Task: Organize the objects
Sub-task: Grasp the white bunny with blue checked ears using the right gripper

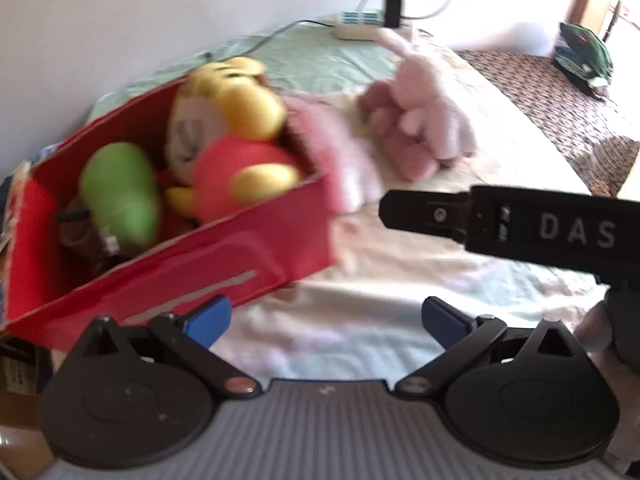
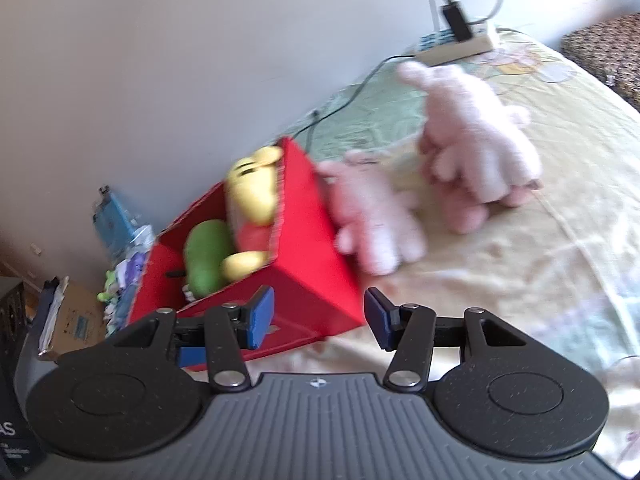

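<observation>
Red box (image 2: pixel 304 240) holds the yellow toy (image 2: pixel 252 192) and green toy (image 2: pixel 206 256); two pink toys (at 2 o'clock) remain on the bed (image 2: pixel 520 280); both hand-held grippers gape empty

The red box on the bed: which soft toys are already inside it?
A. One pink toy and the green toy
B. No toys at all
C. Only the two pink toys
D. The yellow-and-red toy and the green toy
D: the red box holds the yellow-and-red toy and the green toy, while both pink toys lie outside it on the bed.
</observation>
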Available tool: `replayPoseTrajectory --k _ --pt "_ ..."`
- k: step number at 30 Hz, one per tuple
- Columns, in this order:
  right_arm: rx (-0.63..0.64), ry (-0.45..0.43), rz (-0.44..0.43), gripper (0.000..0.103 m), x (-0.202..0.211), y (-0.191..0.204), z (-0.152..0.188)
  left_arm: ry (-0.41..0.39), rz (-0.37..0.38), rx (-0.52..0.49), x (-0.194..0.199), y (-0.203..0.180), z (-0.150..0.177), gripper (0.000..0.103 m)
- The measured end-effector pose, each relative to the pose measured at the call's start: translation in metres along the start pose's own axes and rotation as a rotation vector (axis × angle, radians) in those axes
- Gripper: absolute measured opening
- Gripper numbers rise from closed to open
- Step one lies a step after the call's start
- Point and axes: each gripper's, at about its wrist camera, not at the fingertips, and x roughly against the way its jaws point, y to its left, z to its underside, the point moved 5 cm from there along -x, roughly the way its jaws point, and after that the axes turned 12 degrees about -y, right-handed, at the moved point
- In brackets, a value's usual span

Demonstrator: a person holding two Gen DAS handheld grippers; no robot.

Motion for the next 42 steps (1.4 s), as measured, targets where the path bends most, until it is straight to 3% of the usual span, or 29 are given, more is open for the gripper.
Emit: replayPoseTrajectory --k 8,11,15,23,27,30,34,37,40,42 --pt "-0.066 -0.006 0.084 0.054 0.005 -0.060 -0.025 0.030 0.188 0.009 -0.026 -0.049 -0.012 0.102" --pt "-0.047 -0.013 0.104 0.054 0.005 -0.078 -0.041 0.026 0.254 0.001 -0.035 -0.069 -0.018 0.102" --pt "-0.008 -0.028 0.105 0.054 -0.004 -0.096 -0.070 0.026 0.321 0.062 -0.053 -0.084 -0.025 0.102" --pt "0.030 -0.038 0.057 0.053 -0.058 -0.126 -0.126 0.010 0.224 0.041 -0.078 -0.091 -0.030 0.102" --pt "0.001 0.001 0.075 0.050 -0.093 -0.144 -0.133 -0.021 0.171 0.027 -0.079 -0.092 -0.031 0.101" --pt "-0.059 0.047 -0.024 0.050 -0.101 -0.141 -0.129 -0.042 0.149 0.029 -0.077 -0.091 -0.031 0.101" --pt "0.022 0.119 -0.140 0.049 -0.098 -0.107 -0.111 -0.075 0.112 0.044 -0.074 -0.087 -0.036 0.101" --pt "0.050 0.189 -0.285 0.047 -0.096 -0.081 -0.101 -0.105 0.084 0.027 -0.073 -0.088 -0.041 0.101" --pt "0.070 0.146 -0.311 0.047 -0.089 -0.074 -0.109 -0.120 0.046 -0.013 -0.076 -0.091 -0.045 0.101" --pt "0.048 0.132 -0.277 0.047 -0.093 -0.082 -0.116 -0.118 0.039 -0.020 -0.080 -0.093 -0.048 0.101"
